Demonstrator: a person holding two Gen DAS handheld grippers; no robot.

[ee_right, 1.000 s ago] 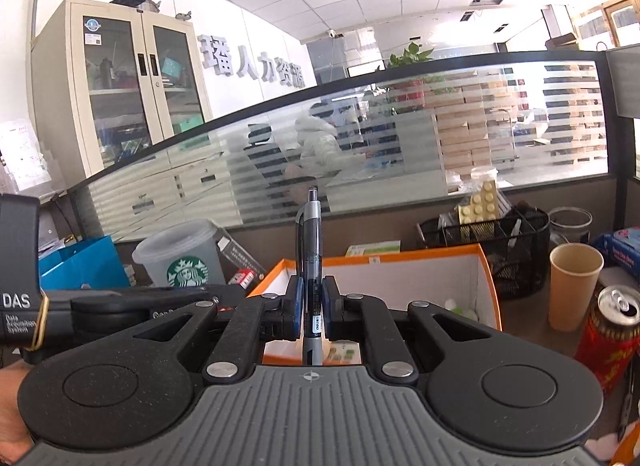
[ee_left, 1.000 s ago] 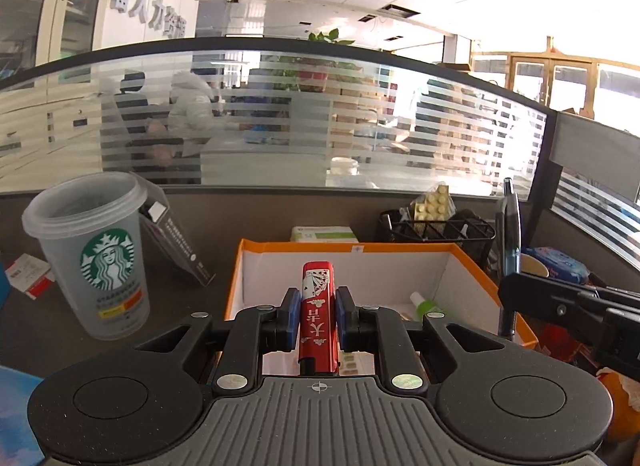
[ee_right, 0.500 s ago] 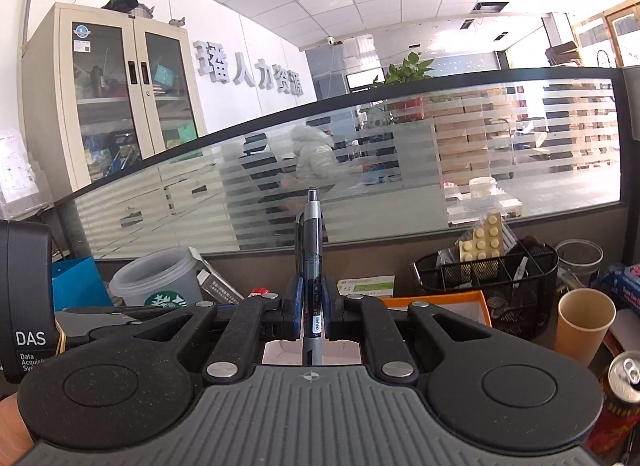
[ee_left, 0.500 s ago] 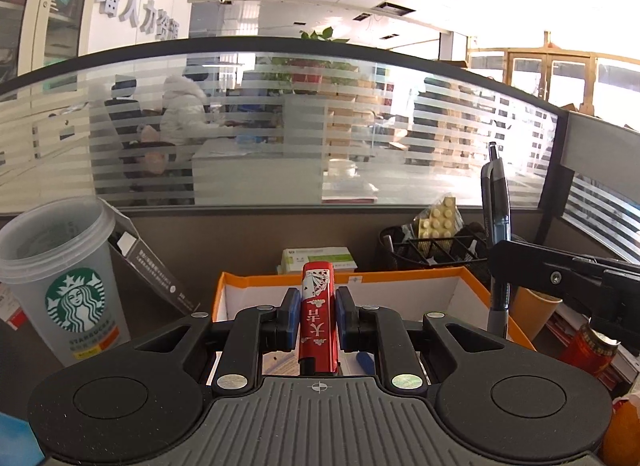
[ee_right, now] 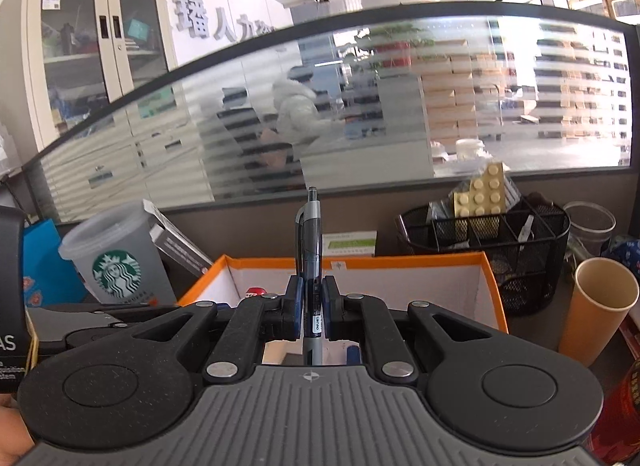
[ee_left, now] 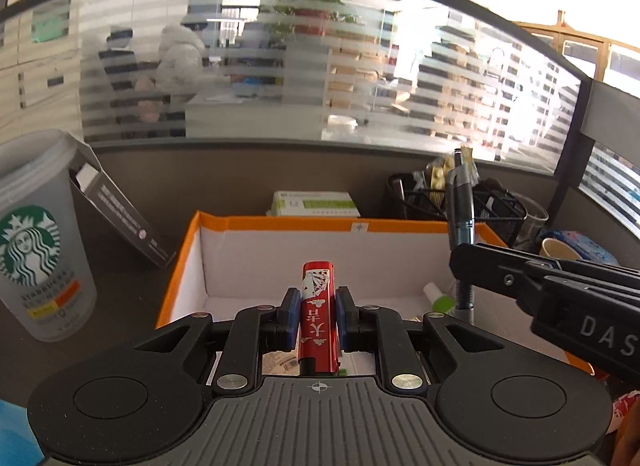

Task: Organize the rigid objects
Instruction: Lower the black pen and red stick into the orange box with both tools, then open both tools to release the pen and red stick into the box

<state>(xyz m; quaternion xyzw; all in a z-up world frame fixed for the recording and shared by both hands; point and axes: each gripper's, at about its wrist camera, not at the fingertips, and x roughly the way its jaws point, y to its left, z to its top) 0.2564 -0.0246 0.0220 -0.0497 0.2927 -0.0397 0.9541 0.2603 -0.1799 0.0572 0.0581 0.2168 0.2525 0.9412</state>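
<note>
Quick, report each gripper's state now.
Left gripper: closed on the red printed lighter, held upright.
Right gripper: closed on the grey and black click pen, held upright.

Red lighter (ee_left: 318,314) printed with white characters and playing cards, between blue-padded black fingers (ee_left: 290,318). Grey-and-black pen (ee_right: 311,250) with white label. Box (ee_left: 280,222): orange rim, white inside. Translucent cup (ee_left: 38,242) with green-and-white logo. Tan paper cup (ee_right: 598,306). Black mesh organiser (ee_right: 520,250). Cream studded brick (ee_right: 486,191).
</note>
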